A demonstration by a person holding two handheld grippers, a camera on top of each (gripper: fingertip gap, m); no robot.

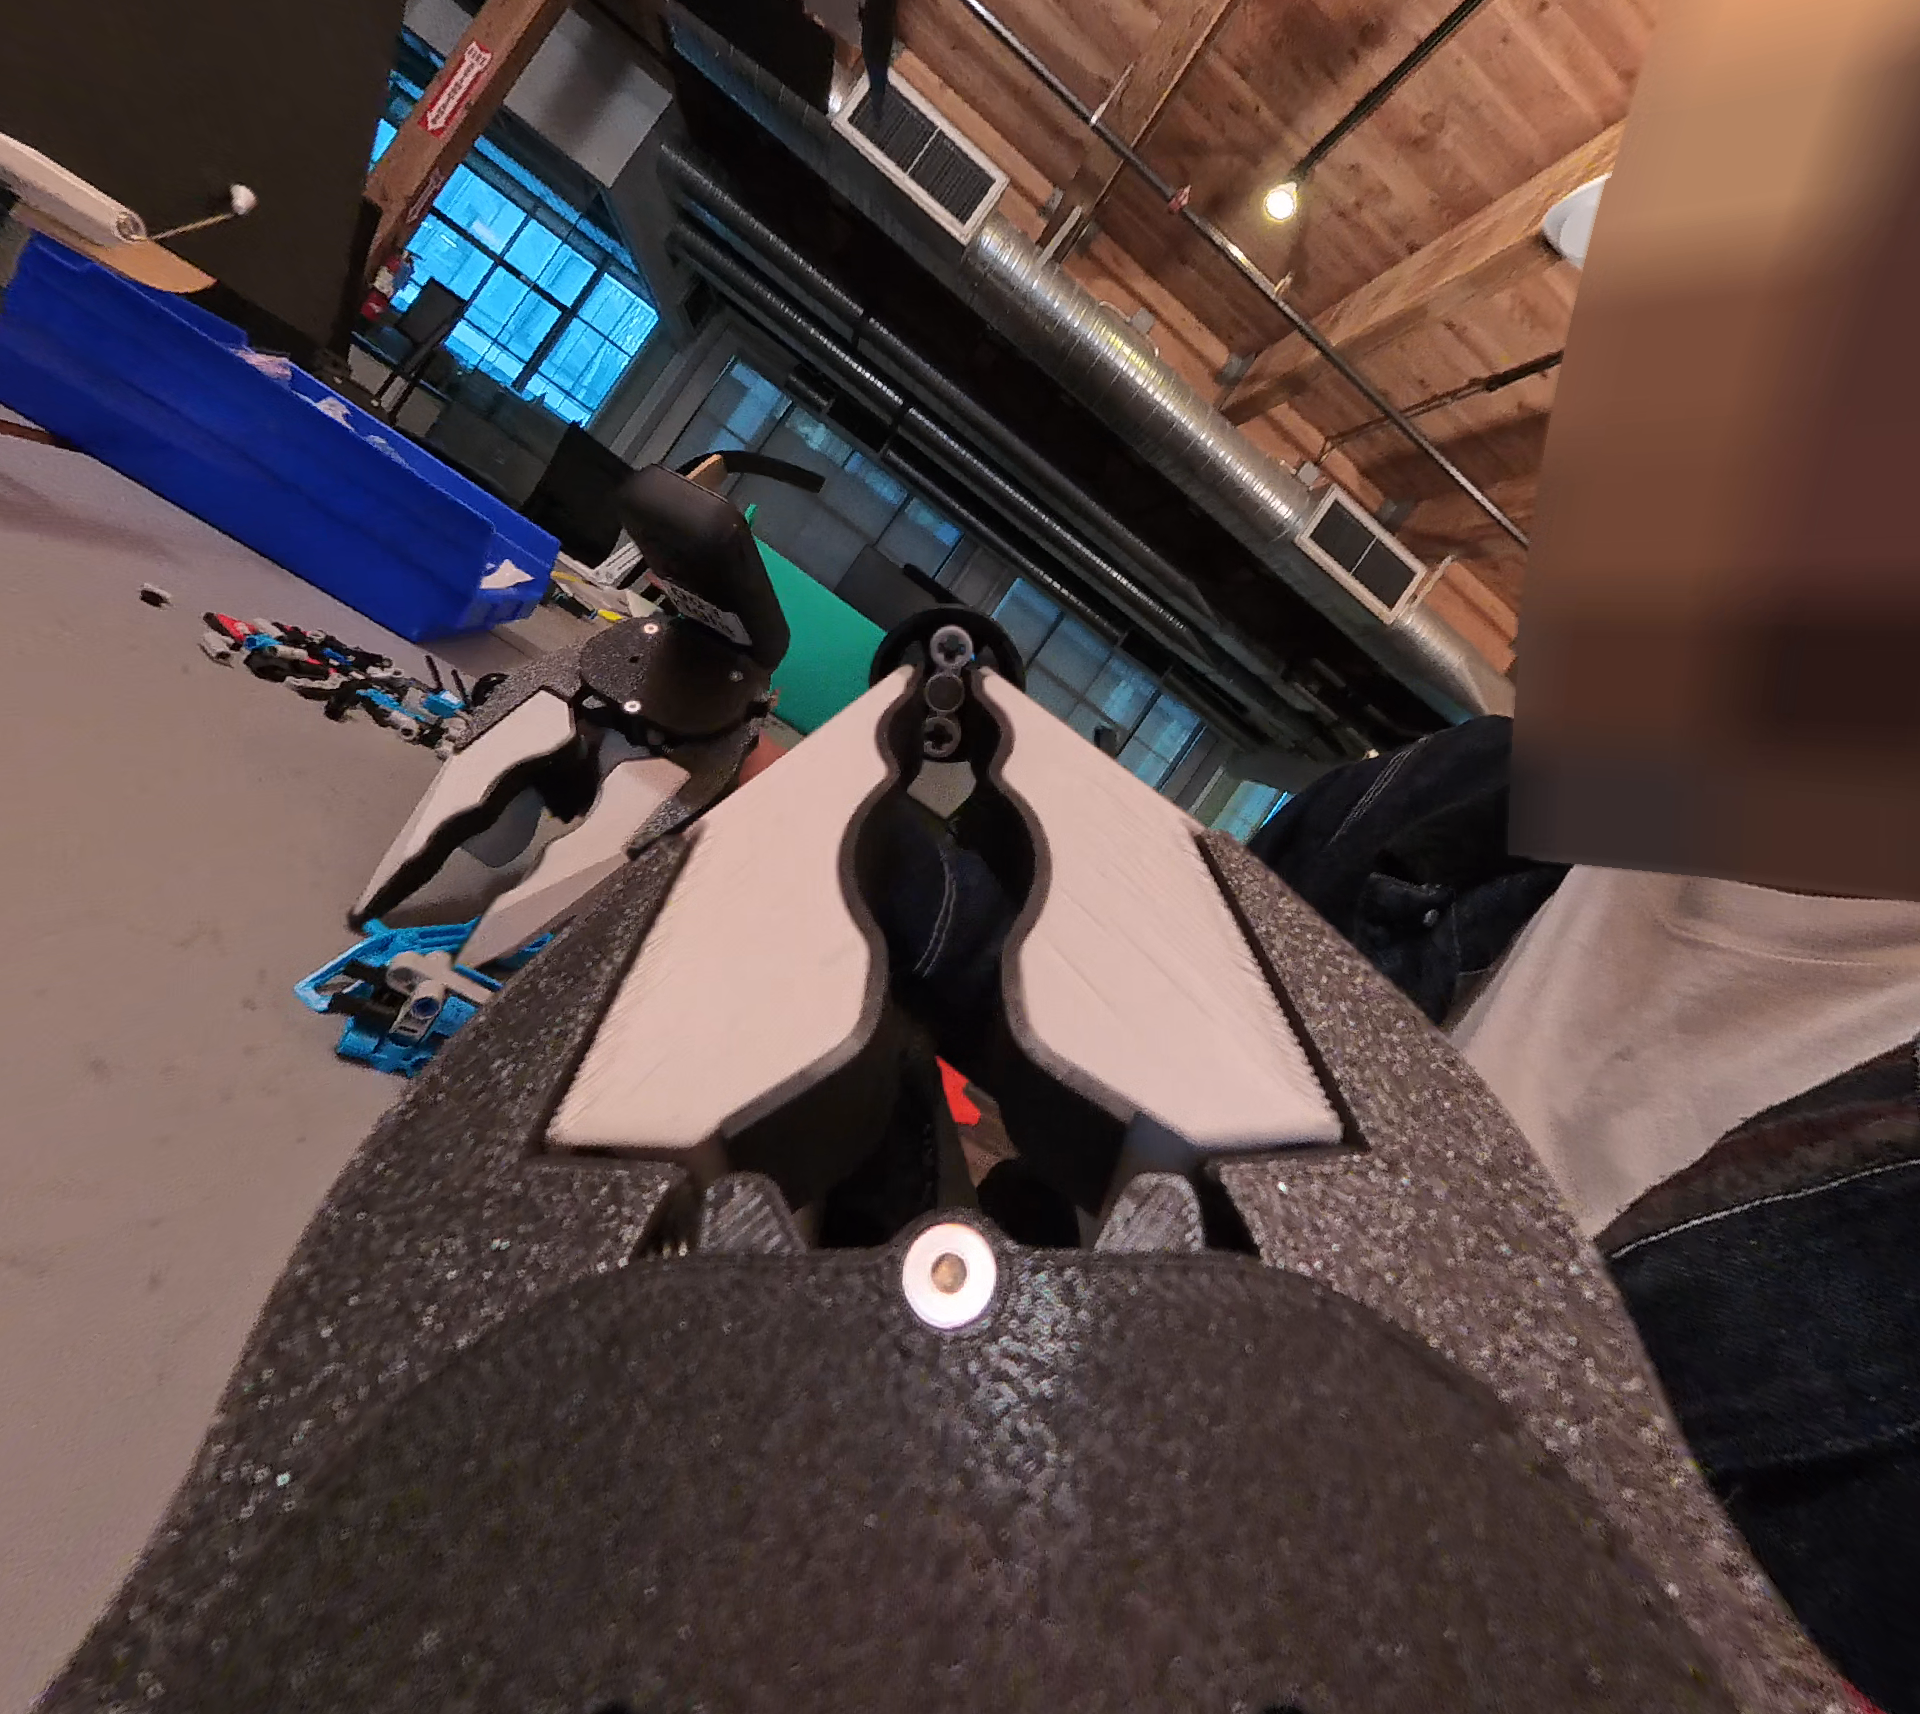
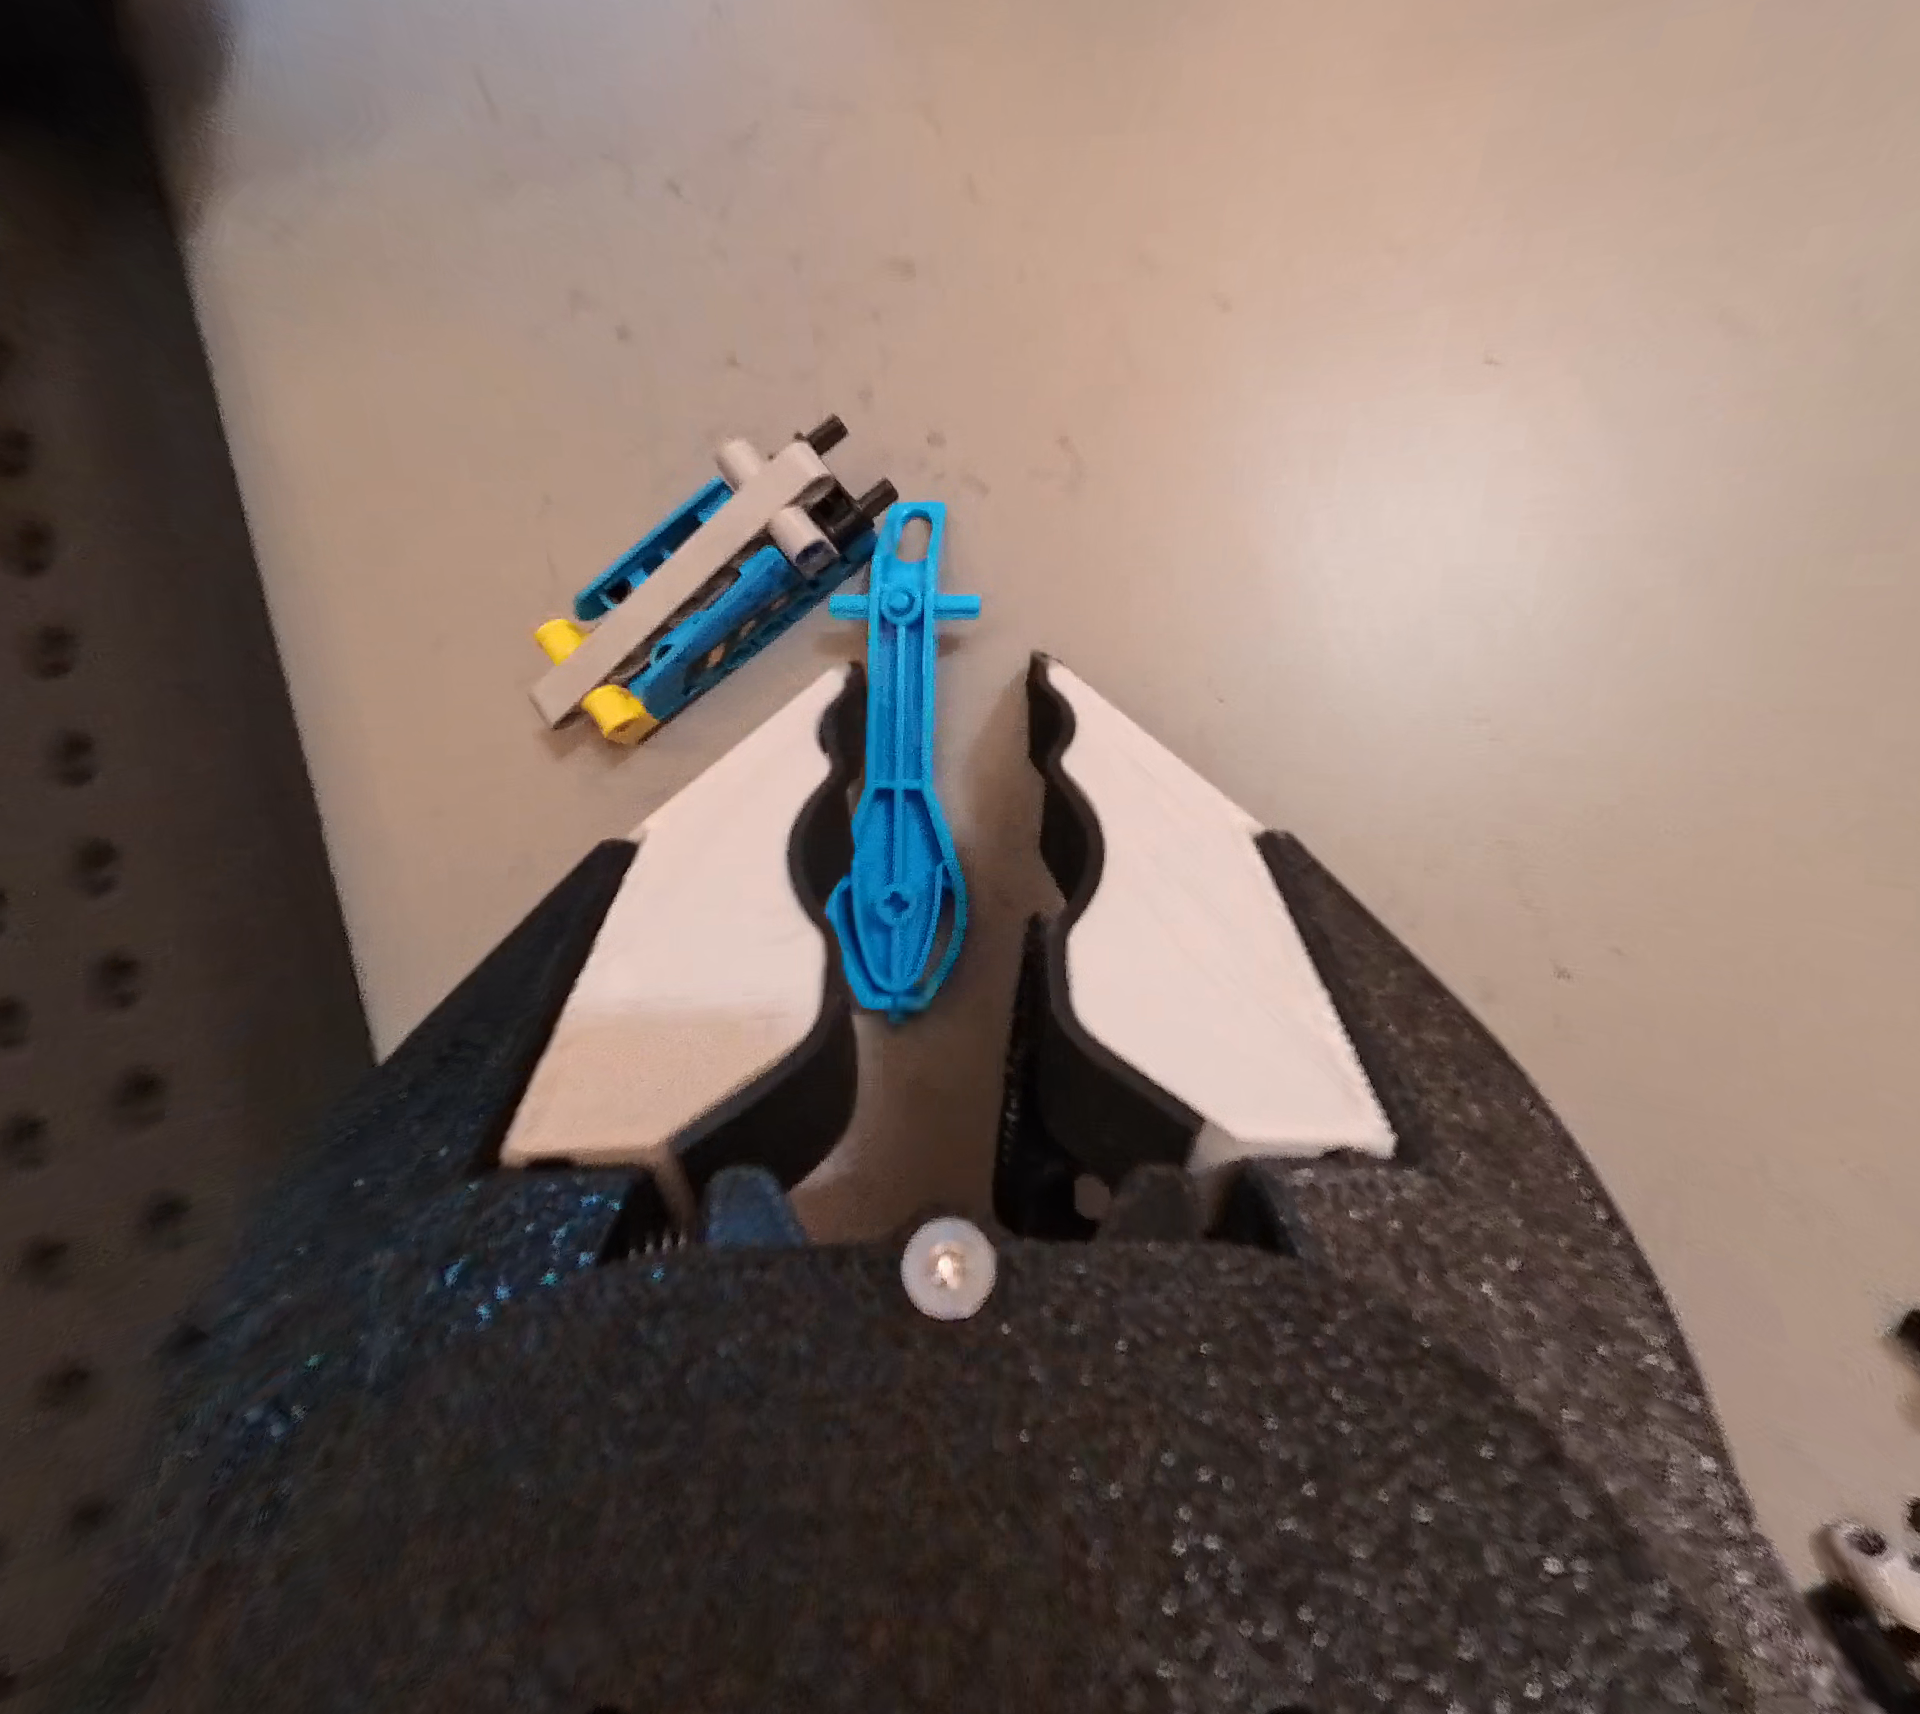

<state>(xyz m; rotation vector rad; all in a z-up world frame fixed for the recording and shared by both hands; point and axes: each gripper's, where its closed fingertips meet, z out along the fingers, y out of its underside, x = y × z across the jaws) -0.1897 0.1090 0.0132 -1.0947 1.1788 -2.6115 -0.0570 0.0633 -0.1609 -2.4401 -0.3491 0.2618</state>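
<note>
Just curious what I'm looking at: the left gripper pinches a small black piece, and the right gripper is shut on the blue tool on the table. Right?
Not quite. The right gripper is open: in the right wrist view the blue tool lies loose on the table between its spread fingers. The left gripper does pinch a small black piece.

Red-and-white sign [image 1: 454, 88] on wooden beam [image 1: 499, 43], left wrist view: lettering present, too small and tilted to read. Right wrist view: no writing visible.

Beige tabletop [image 2: 1351, 314] lies bare beyond the slender blue plastic tool [image 2: 902, 760]. A blue-grey-yellow brick assembly [image 2: 707, 584] obstructs just left of the tool's far end.
</note>
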